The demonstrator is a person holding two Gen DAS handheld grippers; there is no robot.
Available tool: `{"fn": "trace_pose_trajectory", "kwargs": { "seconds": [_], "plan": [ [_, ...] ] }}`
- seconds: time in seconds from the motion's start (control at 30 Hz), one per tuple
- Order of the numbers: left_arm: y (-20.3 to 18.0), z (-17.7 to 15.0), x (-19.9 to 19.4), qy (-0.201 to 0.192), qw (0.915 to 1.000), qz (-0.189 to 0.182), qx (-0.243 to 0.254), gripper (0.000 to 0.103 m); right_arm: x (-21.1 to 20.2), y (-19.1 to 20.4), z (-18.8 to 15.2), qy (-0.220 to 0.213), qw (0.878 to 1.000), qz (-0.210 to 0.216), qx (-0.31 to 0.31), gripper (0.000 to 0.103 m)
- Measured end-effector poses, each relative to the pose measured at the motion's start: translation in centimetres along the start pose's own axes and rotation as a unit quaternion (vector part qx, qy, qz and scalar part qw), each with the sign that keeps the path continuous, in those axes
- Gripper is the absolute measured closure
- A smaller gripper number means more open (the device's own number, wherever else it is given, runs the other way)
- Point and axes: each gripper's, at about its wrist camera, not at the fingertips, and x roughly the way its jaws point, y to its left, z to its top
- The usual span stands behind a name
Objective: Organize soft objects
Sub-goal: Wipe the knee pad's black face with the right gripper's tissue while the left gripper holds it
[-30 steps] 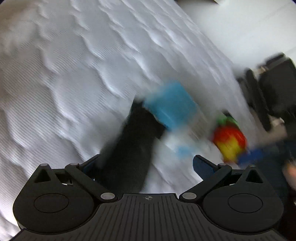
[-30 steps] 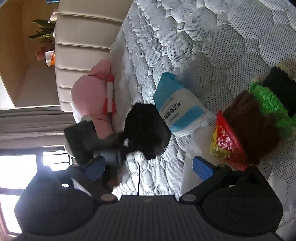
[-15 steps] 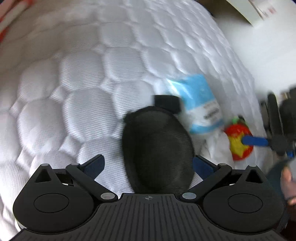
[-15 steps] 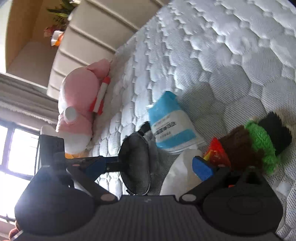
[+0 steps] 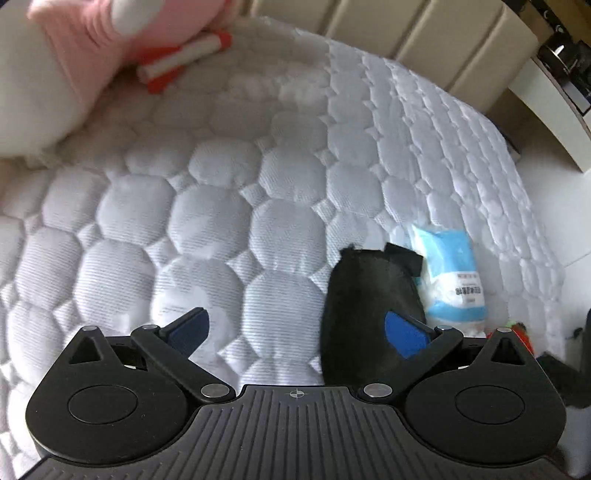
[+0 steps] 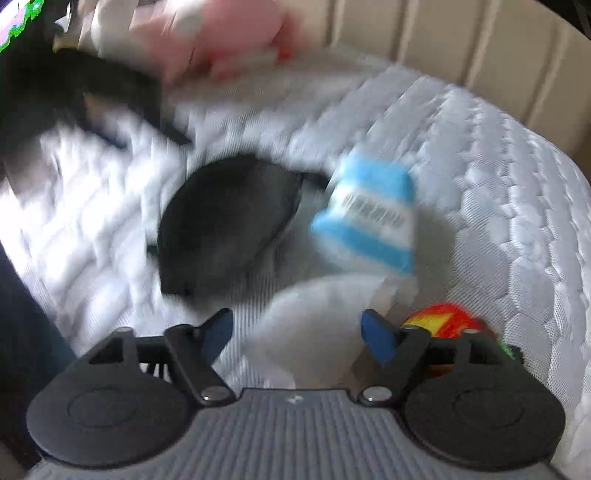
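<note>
Over the last second our left gripper (image 5: 295, 328) had drawn back from the flat black oval fabric pouch (image 5: 369, 295), and its fingers stood spread and empty with the pouch lying loose at about four o'clock on the white quilted mattress (image 5: 221, 206), touching the blue-and-white soft plastic packet (image 5: 448, 273). Our right gripper (image 6: 297, 332), also spread and empty, had swung round in a blur above a white soft bundle (image 6: 314, 325). We judged the pouch released, though whether its spot was final we could not tell.

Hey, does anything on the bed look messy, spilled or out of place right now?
Nothing spilled or damaged. The black pouch lies on the mattress with its tab against the blue-and-white packet. The pink plush lies apart near the headboard.
</note>
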Motion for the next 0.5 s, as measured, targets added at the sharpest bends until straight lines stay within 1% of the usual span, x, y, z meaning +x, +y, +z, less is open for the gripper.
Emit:
{"fn": "trace_pose_trajectory", "kwargs": {
  "seconds": [0.03,0.07,0.1,0.13,0.17,0.23,0.3,0.37,0.4,0.47,0.5],
  "plan": [
    [0.3,0.0,0.0,0.003,1.0000,0.000,-0.002,0.000,0.5,0.1,0.0,0.003,1.000,-0.013,-0.009,0.047],
    [0.5,0.0,0.0,0.006,1.0000,0.001,-0.003,0.000,0.5,-0.1,0.2,-0.004,1.000,-0.022,-0.009,0.060],
    [0.8,0.0,0.1,0.009,0.9999,0.001,-0.005,0.000,0.2,-0.4,0.4,-0.015,0.999,-0.029,-0.005,0.080],
    [1.0,0.0,0.1,0.013,0.9999,0.002,-0.007,0.000,-0.3,-1.1,0.9,-0.028,0.999,-0.027,0.021,0.086],
    [1.3,0.0,0.1,0.016,0.9998,0.002,-0.008,0.000,-1.1,-2.0,1.4,-0.044,0.997,-0.017,0.055,0.088],
    [1.8,0.0,0.1,0.022,0.9997,0.003,-0.011,0.000,-3.0,-3.6,2.9,-0.084,0.989,0.012,0.121,0.088],
    [2.3,0.0,0.2,0.028,0.9995,0.004,-0.015,0.000,-4.3,-4.3,4.8,-0.115,0.981,0.043,0.153,0.088],
    [2.8,0.1,0.2,0.035,0.9992,0.005,-0.018,0.000,-4.3,-4.4,6.9,-0.130,0.971,0.095,0.177,0.088],
    [3.0,0.1,0.2,0.038,0.9991,0.005,-0.020,0.000,-3.8,-4.3,8.0,-0.128,0.964,0.130,0.194,0.088],
    [2.2,-0.1,0.6,0.049,0.9987,0.010,0.008,0.000,-1.1,-4.1,9.9,-0.099,0.947,0.199,0.232,0.088],
    [1.7,-0.2,0.9,0.055,0.9981,0.013,0.024,0.000,0.5,-3.8,10.5,-0.082,0.942,0.215,0.244,0.088]
  ]
}}
